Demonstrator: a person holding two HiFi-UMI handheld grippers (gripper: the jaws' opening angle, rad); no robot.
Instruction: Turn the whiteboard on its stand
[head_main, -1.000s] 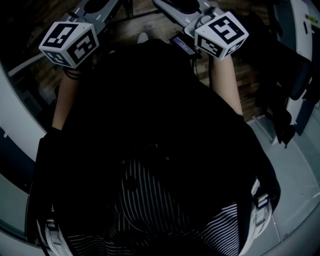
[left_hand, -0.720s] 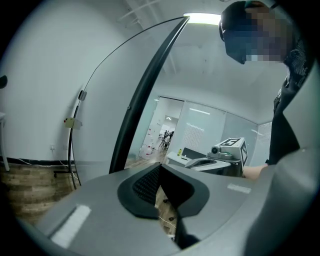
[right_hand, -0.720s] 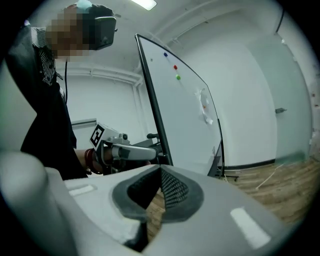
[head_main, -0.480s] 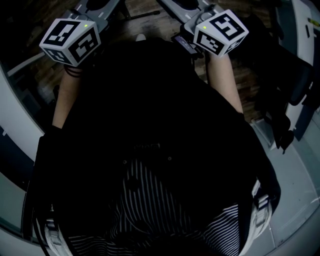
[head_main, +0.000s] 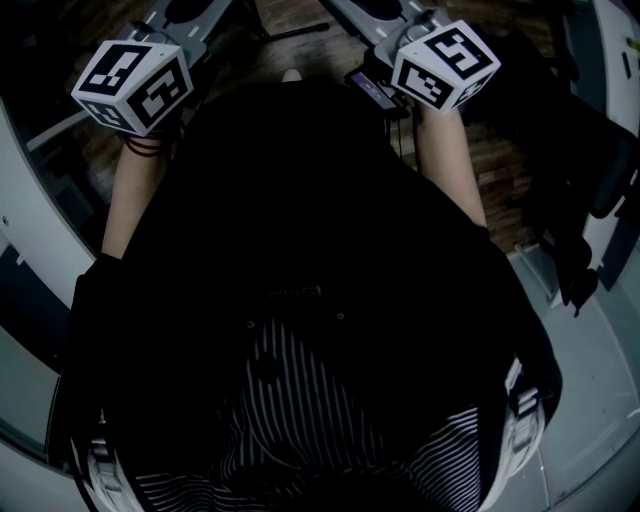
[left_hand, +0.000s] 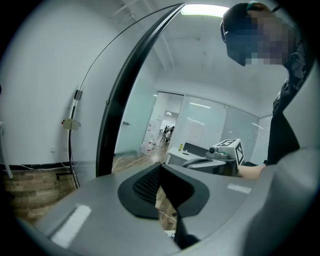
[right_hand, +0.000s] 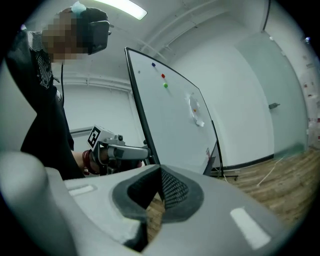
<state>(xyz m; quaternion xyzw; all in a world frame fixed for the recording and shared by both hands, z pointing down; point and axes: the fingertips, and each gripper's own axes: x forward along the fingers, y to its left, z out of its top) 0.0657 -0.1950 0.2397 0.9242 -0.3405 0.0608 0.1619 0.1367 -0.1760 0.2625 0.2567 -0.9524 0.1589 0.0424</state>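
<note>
The whiteboard (right_hand: 175, 117) stands upright in a black frame, with red and green magnets near its top, beyond my right gripper (right_hand: 160, 172). That gripper is shut with nothing between its pads. My left gripper (left_hand: 161, 167) is shut and empty too. The board's dark frame edge (left_hand: 125, 95) rises close in front of it, seen edge-on. Each gripper shows in the other's view: the left gripper (right_hand: 135, 151) sits by the board's left frame edge, and the right gripper (left_hand: 210, 161) is off to the right. In the head view only the marker cubes (head_main: 135, 85) (head_main: 445, 65) show above the person's dark clothing.
The floor is wood planks (right_hand: 280, 175), and the board's stand foot (right_hand: 220, 170) rests on it with cables nearby. A thin pole with a clamp (left_hand: 76, 100) stands by the white wall. Glass partitions and a desk (left_hand: 190, 150) lie further back. A dark chair (head_main: 570, 200) is at my right.
Both marker cubes have shifted only slightly in the head view, the left one a little leftward. The jaws themselves are not visible in the earlier frames.
</note>
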